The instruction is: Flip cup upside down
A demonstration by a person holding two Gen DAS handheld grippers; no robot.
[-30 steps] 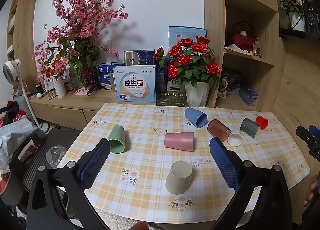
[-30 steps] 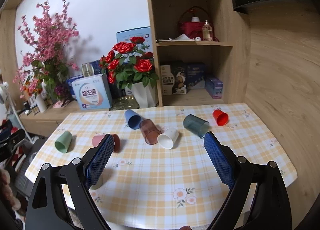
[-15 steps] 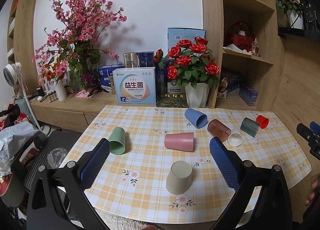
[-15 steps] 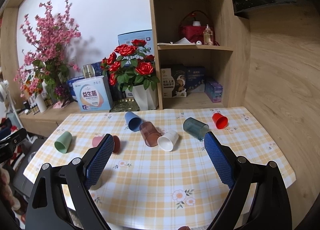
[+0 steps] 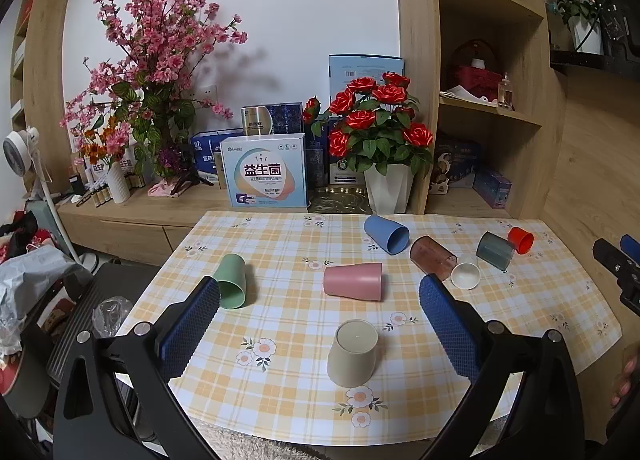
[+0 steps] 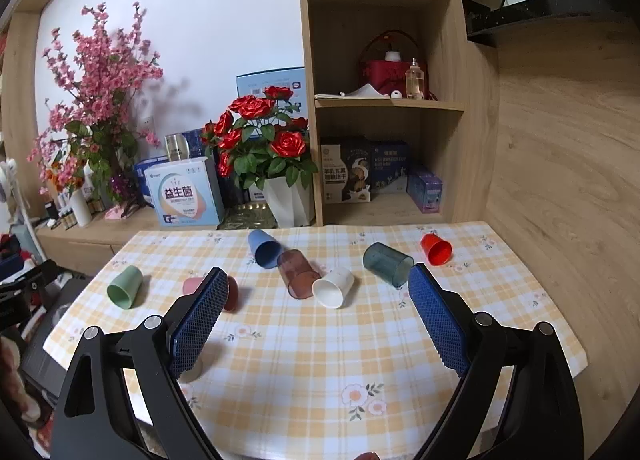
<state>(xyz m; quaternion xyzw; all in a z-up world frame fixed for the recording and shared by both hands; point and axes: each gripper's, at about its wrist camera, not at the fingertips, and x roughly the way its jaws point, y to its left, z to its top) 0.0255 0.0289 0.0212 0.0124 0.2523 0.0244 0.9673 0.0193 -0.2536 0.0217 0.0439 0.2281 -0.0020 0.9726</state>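
Beige cup upside down near desk edge; seven lie sideways. Both fingers spread, empty. Grip pink cup across its sides, rotate upright-inverted.

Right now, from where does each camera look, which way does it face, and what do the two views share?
Left wrist: sits on the left hand-held gripper, open, facing the flower-lined wall across the checked tablecloth table; an upside-down beige plastic cup stands nearest.
Right wrist: sits on the right hand-held gripper, open, facing the wooden shelf unit.
Shared: the lying blue plastic cup, and the red roses in a white pot.
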